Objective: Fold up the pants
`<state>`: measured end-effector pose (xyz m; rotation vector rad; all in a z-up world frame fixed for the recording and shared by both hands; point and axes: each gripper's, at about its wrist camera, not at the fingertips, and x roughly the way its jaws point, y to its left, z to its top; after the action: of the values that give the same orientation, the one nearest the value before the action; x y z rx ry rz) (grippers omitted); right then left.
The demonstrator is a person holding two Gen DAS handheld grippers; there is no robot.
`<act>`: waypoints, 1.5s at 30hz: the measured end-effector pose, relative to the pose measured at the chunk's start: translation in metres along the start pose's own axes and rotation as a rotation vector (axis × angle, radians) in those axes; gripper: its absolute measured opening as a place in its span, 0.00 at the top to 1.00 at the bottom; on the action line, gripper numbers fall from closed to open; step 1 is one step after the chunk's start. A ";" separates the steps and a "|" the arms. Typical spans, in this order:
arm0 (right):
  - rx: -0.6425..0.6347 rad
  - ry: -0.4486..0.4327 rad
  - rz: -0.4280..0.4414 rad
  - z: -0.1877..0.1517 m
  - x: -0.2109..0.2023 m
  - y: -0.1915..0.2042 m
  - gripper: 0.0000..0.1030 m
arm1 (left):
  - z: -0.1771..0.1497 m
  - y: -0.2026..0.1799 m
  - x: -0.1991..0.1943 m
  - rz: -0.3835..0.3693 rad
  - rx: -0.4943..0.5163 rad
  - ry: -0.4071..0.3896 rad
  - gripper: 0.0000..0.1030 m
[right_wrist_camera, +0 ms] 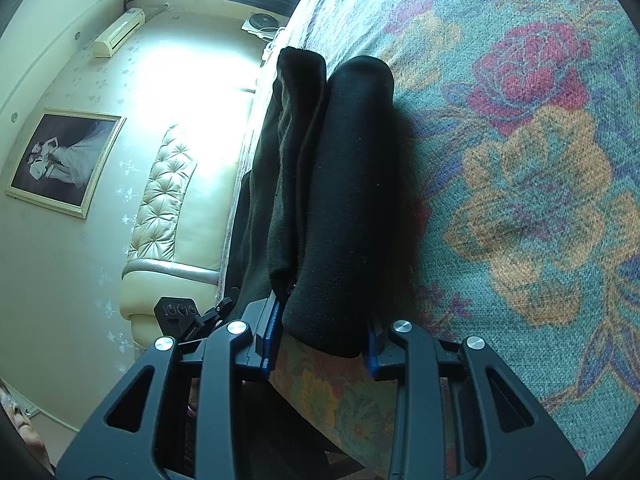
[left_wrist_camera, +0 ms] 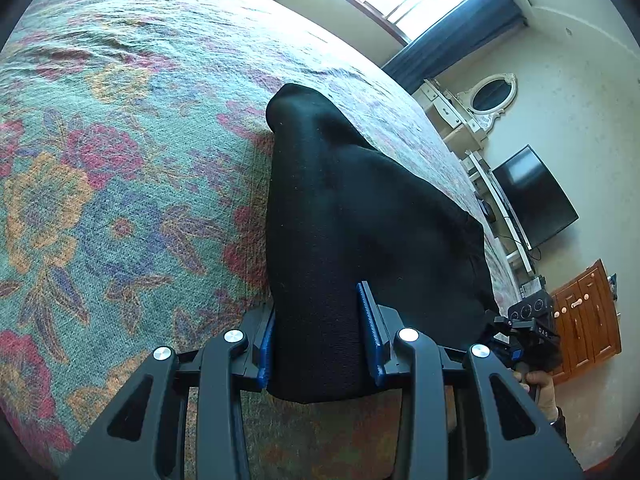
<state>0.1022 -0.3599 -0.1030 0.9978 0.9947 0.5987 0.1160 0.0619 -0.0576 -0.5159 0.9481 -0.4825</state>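
Mid-fold, we hold the black pants (left_wrist_camera: 360, 208) in both the left claw (left_wrist_camera: 320, 340) and right claw (right_wrist_camera: 320, 340) above the bed (left_wrist_camera: 120, 160), next laying them flat.

Left claw (left_wrist_camera: 320, 336), right claw (right_wrist_camera: 322, 340) clamped.

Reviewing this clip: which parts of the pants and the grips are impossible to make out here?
- Left wrist view: the left gripper pads are partly buried in the black pants.
- Same view: the right gripper fingertips are behind the fabric.
- Right wrist view: the right gripper clamps the pants; waistband or hems unidentifiable, all black.
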 end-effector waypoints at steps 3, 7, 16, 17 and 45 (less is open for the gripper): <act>-0.001 0.001 0.000 0.000 0.000 0.000 0.69 | 0.000 0.000 0.000 0.000 -0.001 0.000 0.65; -0.002 0.004 -0.002 -0.001 -0.002 -0.001 0.69 | -0.001 0.000 -0.001 -0.003 0.000 0.001 0.65; -0.078 0.022 -0.104 0.009 -0.013 0.007 0.38 | 0.003 0.038 -0.012 -0.160 -0.128 -0.014 0.58; -0.103 0.005 -0.133 0.015 -0.019 0.011 0.23 | 0.004 0.048 -0.020 -0.171 -0.150 -0.044 0.57; -0.150 0.099 0.018 0.130 0.057 0.000 0.67 | 0.126 0.037 0.103 -0.204 -0.016 0.140 0.67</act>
<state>0.2441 -0.3671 -0.1016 0.8519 1.0131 0.7326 0.2811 0.0549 -0.0846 -0.6028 1.0389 -0.7029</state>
